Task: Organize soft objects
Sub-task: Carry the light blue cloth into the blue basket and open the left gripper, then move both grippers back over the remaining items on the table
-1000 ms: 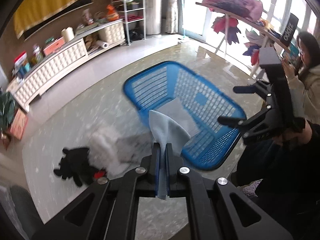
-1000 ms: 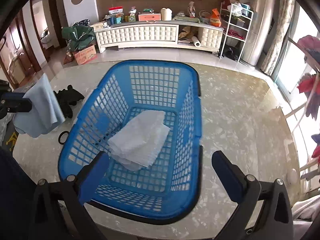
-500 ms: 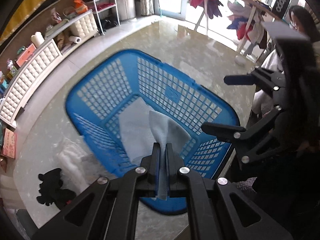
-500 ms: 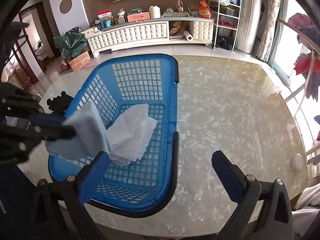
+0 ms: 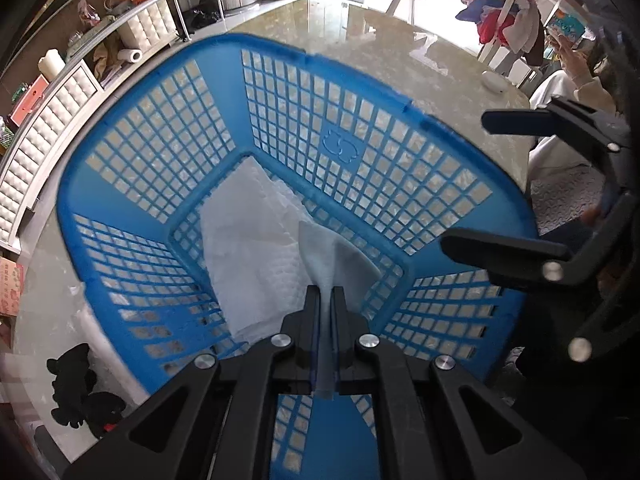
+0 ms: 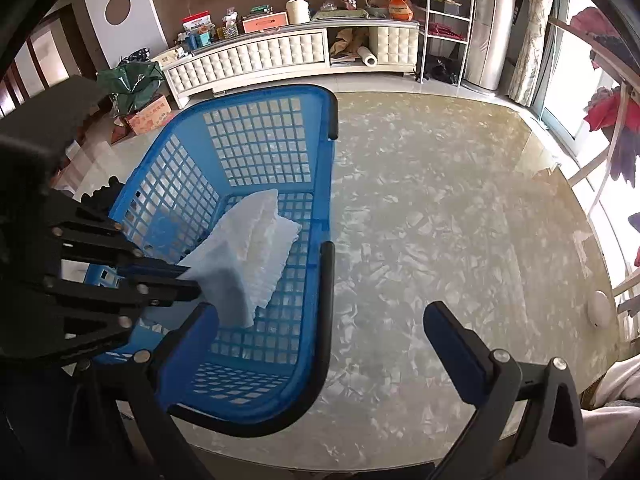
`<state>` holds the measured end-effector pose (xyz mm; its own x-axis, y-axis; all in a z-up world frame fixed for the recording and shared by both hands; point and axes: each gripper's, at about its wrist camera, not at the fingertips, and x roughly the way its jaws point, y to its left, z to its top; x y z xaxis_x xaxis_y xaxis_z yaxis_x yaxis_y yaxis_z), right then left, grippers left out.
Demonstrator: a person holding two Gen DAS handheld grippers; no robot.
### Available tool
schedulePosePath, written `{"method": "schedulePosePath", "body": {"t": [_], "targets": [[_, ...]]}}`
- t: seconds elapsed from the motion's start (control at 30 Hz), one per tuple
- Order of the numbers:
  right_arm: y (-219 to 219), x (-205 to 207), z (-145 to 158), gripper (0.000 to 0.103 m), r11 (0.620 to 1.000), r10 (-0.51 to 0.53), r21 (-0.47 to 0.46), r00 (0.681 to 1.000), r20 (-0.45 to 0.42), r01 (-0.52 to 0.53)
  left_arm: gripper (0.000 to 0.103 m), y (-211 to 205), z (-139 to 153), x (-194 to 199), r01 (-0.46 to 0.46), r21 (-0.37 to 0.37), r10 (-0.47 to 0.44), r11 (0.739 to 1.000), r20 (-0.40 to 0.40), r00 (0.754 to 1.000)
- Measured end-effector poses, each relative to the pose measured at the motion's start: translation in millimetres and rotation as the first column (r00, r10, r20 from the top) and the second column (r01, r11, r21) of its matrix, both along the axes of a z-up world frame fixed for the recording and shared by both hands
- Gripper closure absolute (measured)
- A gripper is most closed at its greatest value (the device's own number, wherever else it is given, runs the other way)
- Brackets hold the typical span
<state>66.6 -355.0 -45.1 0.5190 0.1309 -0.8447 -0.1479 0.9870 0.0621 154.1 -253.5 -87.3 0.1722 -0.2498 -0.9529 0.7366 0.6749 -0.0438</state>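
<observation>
Left wrist view: left tongs pinch a pale blue cloth above the basket; right tongs gape.

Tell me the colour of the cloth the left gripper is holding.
Pale blue; the cloth in the left gripper shows best in the right wrist view.

- The surface is a glossy marble-patterned top, and it reflects the window light.
- A long white tufted cabinet stands against the far wall.
- On the cabinet there are an orange box and a cream roll.
- A paper towel roll lies in an open part of the cabinet.
- A white wire shelf rack stands near the curtain.
- A green bag sits above a cardboard box on the floor.
- A small white oval object lies near the right edge of the surface.
</observation>
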Motion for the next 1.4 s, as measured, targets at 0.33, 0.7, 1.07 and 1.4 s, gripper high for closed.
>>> {"method": "schedulePosePath", "body": {"t": [0.33, 0.7, 1.07, 1.4], "targets": [[-5, 0, 1, 0.0, 1.0, -0.007, 0.012, 1.0, -0.012, 0.008, 0.099, -6, -19, 5, -0.02, 0.026, 0.02, 0.999, -0.003, 1.0], [-4, -1, 0, 0.0, 1.0, -0.005, 0.016, 1.0, -0.011, 0.005, 0.059, -8, -13, 1, -0.035, 0.035, 0.034, 0.999, 0.044, 0.998], [4, 0, 4, 0.0, 1.0, 0.003, -0.005, 1.0, 0.021, -0.003, 0.036, 11, 17, 0, -0.115, 0.024, 0.111, 0.993, 0.127, 0.986], [29, -4, 30, 0.0, 0.999, 0.037, 0.007, 0.994, 0.103, -0.038, 0.016, 60, 63, -20, -0.193, -0.038, 0.196, 0.981, 0.237, 0.951]]}}
